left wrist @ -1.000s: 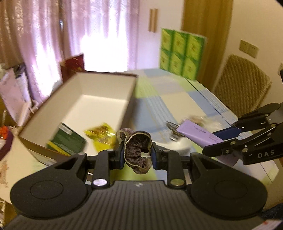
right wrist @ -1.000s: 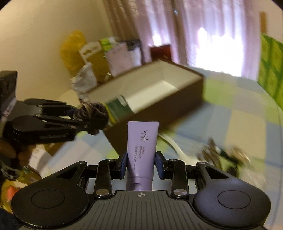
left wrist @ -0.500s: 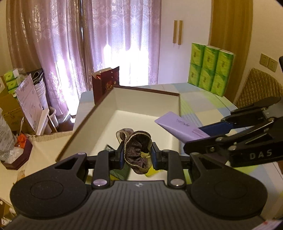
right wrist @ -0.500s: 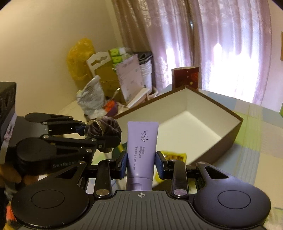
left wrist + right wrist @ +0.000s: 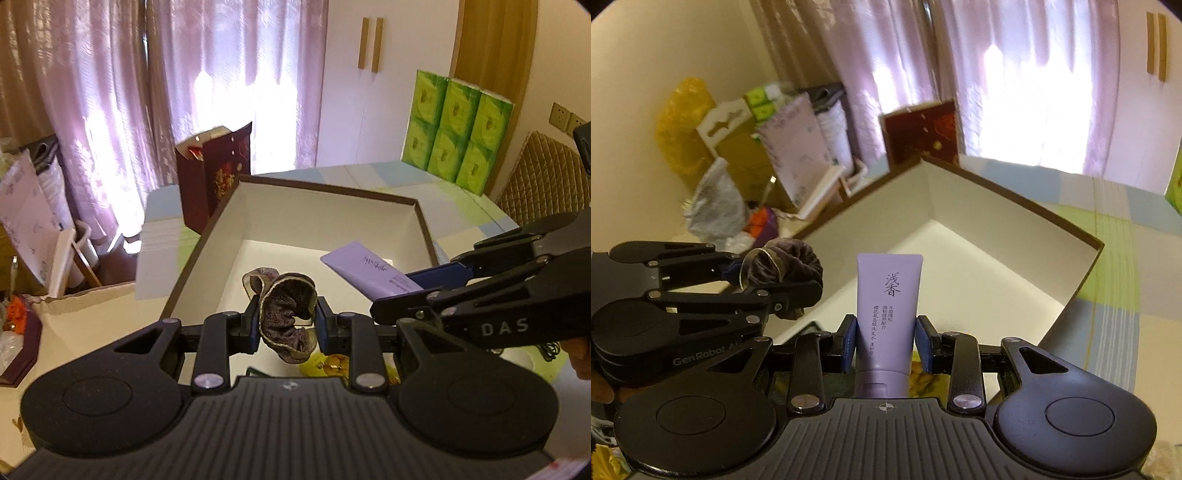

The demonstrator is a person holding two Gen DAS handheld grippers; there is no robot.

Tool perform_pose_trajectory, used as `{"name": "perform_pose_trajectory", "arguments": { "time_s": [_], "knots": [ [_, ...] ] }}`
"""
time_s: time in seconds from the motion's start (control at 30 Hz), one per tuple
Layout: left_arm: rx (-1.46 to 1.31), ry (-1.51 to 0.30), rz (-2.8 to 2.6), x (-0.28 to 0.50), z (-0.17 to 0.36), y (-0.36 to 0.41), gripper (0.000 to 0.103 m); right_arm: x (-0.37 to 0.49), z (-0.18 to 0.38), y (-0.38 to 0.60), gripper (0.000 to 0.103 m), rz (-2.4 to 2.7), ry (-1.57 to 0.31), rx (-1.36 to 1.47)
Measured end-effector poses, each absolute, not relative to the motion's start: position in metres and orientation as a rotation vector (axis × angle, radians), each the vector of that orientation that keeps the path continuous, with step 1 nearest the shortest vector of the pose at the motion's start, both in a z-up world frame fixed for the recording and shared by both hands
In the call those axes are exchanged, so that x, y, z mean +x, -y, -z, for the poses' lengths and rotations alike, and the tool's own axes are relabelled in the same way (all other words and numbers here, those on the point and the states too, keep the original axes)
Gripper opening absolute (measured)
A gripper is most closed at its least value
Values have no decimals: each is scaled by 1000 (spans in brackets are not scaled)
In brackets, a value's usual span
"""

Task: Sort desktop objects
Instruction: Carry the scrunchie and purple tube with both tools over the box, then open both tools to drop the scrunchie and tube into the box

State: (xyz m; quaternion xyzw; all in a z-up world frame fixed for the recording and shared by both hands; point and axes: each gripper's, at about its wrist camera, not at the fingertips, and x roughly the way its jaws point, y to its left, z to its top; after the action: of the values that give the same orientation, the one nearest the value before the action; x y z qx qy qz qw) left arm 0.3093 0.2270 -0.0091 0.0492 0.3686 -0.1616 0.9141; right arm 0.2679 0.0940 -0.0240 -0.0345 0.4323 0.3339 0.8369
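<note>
The left gripper [image 5: 287, 325] pinches a dark velvet scrunchie [image 5: 286, 319]. It looks soft and light and crumples between the pads, so a hold across its bunched middle is safest; it should drop without bouncing. The right gripper [image 5: 886, 345] clamps a lilac tube [image 5: 886, 314] low down, near its cap. The tube is smooth and squeezable, so a grip near the stiffer cap end seems wise, as a hard squeeze higher up could slip. Both things hang over the near end of the open box [image 5: 369, 194], tube to the right of the scrunchie. A second ago both were over the table, beside the box; half a second ago they had reached it, and now they sit slightly further in.
</note>
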Motion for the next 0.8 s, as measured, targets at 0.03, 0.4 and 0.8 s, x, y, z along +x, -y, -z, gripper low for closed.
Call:
{"name": "perform_pose_trajectory", "arguments": {
  "time_s": [0.03, 0.4, 0.8],
  "knots": [
    [105, -775, 339, 317, 15, -226, 24, 273, 29, -97, 31, -700, -922, -88],
    [144, -949, 331, 382, 69, -217, 24, 321, 77, -122, 31, -673, -1028, -267],
    [206, -1036, 309, 408, 92, -207, 26, 346, 100, -118, 31, -654, -1084, -362]
  ]
}}
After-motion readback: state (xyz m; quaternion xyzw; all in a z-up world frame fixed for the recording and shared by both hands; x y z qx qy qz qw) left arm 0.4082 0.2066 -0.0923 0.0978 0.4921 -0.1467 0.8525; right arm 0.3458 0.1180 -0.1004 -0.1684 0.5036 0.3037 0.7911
